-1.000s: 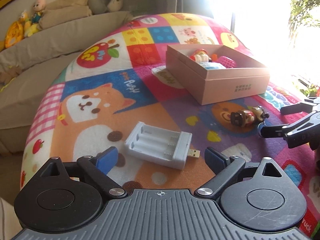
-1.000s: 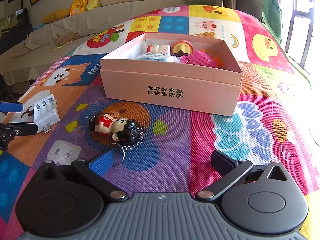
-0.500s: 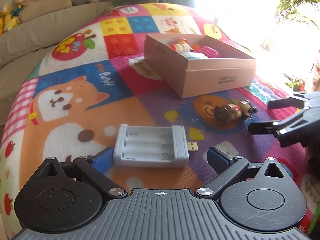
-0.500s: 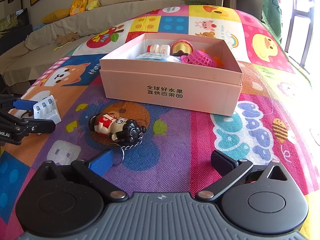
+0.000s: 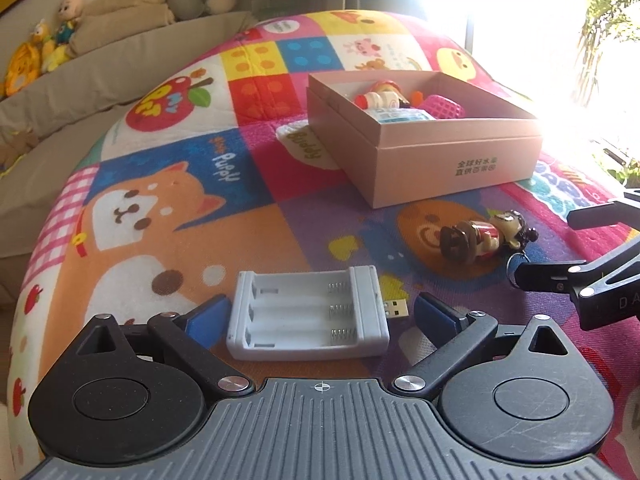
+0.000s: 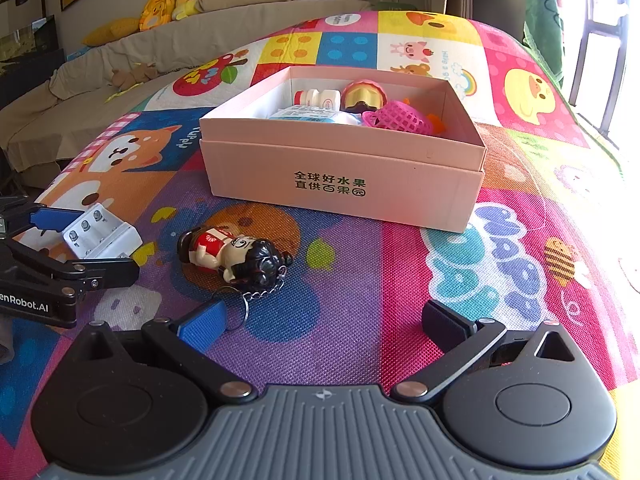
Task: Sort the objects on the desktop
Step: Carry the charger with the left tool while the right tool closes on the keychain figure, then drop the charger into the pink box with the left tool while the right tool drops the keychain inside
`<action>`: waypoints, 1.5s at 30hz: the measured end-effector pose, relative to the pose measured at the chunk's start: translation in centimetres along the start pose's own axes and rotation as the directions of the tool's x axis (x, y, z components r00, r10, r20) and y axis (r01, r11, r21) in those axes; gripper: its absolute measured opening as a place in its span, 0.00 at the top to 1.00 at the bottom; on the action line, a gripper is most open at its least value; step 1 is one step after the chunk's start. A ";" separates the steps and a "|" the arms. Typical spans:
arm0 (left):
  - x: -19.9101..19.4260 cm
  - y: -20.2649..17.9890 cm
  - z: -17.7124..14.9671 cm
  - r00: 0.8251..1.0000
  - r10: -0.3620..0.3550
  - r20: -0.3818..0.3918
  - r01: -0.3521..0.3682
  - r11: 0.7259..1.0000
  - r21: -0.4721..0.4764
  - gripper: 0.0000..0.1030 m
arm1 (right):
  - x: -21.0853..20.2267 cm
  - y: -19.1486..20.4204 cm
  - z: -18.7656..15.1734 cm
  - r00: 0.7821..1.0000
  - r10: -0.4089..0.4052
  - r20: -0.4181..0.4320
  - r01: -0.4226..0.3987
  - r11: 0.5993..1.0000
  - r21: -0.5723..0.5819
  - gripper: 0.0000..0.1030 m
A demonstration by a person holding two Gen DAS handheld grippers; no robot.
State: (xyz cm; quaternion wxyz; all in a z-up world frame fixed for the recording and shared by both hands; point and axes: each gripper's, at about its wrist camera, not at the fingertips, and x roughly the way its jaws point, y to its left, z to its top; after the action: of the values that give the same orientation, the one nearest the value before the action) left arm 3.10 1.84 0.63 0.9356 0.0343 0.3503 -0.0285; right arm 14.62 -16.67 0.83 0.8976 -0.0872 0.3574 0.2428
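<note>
On the far left of the right wrist view, the left gripper reaches in with its jaws spread wide on either side of the white battery charger. The left wrist view shows this closer: the charger lies flat on the colourful play mat between the two blue pads, its three empty slots facing up and its USB plug pointing toward the right-hand pad. The left pad sits just beside the charger's end; whether it touches cannot be told. The right pad stands clear of the plug.

Further right on the mat lies the doll keychain, on its side, its chain and ring trailing toward the right gripper. That gripper's jaws are also spread wide and hold nothing; the ring lies just beside its left blue pad.

Beyond the doll stands the open pink box, with green characters printed on its front wall. Inside it are a small white bottle, a round red and gold toy, a pink mesh basket and a pale blue packet.

In the left wrist view, the right gripper enters from the right edge, near the doll.
</note>
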 end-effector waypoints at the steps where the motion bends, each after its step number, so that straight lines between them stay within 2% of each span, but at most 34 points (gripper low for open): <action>1: -0.1 0.1 -0.1 1.000 0.002 0.001 -0.002 1.000 0.003 0.07 | -0.1 0.2 0.0 1.000 -0.012 0.008 0.012 1.000 -0.007 0.00; 3: -0.4 0.3 -0.3 1.000 0.017 0.003 -0.017 1.000 0.004 0.08 | -0.4 0.6 0.2 0.999 -0.016 0.032 0.016 1.000 -0.001 0.00; 7: -0.9 1.2 -0.7 0.998 0.070 0.004 -0.070 0.998 0.005 0.08 | -0.6 2.1 1.3 0.997 0.061 0.051 -0.063 0.997 0.035 0.00; 12: -1.2 2.1 -0.9 0.998 0.067 -0.001 -0.067 0.998 -0.018 0.08 | 0.8 4.1 2.8 0.998 0.045 0.049 -0.047 0.998 0.041 0.01; 14: -1.1 2.1 -0.9 0.998 0.066 0.000 -0.066 0.998 -0.020 0.07 | 1.5 4.5 3.2 0.999 0.036 0.022 -0.037 0.999 0.035 0.09; 16: -1.0 2.2 -0.8 0.998 0.062 -0.002 -0.062 0.998 -0.028 0.07 | 2.0 4.6 3.4 0.999 0.037 -0.012 -0.036 0.999 0.037 0.24; 19: -0.8 2.3 -0.8 0.998 0.058 -0.006 -0.058 0.998 -0.039 0.06 | 1.9 4.5 3.3 0.999 0.034 -0.018 -0.033 0.999 0.026 0.34; 25: -2.0 1.5 -0.2 0.999 0.044 0.016 -0.044 0.999 0.000 0.09 | -0.7 3.1 2.9 0.993 0.108 -0.042 -0.109 0.994 -0.020 0.34; 27: -3.2 1.2 1.3 0.998 0.005 0.059 -0.005 1.000 0.008 0.09 | -2.9 2.2 3.4 0.995 0.100 -0.005 -0.100 0.994 -0.049 0.34; 29: -4.7 0.7 3.7 0.989 -0.020 0.145 0.016 0.999 0.027 0.09 | -6.3 0.7 5.1 0.992 0.072 0.105 -0.066 0.996 -0.060 0.34; 32: -6.1 -0.8 7.9 0.961 -0.048 0.274 0.027 0.996 0.080 0.08 | -11.3 -2.2 8.8 0.961 0.043 0.274 -0.048 0.999 0.010 0.34; 35: -4.9 -2.8 11.2 0.944 -0.084 0.320 0.045 0.991 0.127 0.08 | -14.0 -4.6 11.4 0.929 0.017 0.369 -0.045 0.997 0.066 0.34; 37: -2.9 -3.9 13.3 0.942 -0.114 0.315 0.083 0.990 0.112 0.08 | -14.2 -5.4 12.4 0.921 -0.024 0.388 -0.010 0.996 0.087 0.34; 40: -0.3 -4.9 15.4 0.940 -0.166 0.299 0.149 0.986 0.078 0.07 | -13.4 -6.5 13.4 0.925 -0.044 0.378 -0.001 0.993 0.117 0.34; 42: 0.5 -5.1 15.2 0.946 -0.160 0.281 0.148 0.987 0.062 0.07 | -12.7 -7.0 13.8 0.926 -0.061 0.372 0.013 0.992 0.129 0.34; 45: 0.6 -4.3 12.3 0.955 -0.173 0.242 0.164 0.985 0.057 0.03 | -11.8 -8.1 13.5 0.933 -0.085 0.350 0.032 0.988 0.153 0.34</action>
State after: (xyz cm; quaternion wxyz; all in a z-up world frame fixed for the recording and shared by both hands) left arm 11.28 -3.55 9.26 0.9652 0.0175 0.2326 -0.1183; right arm 19.34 -23.69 18.65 0.9582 0.0128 0.2033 0.2010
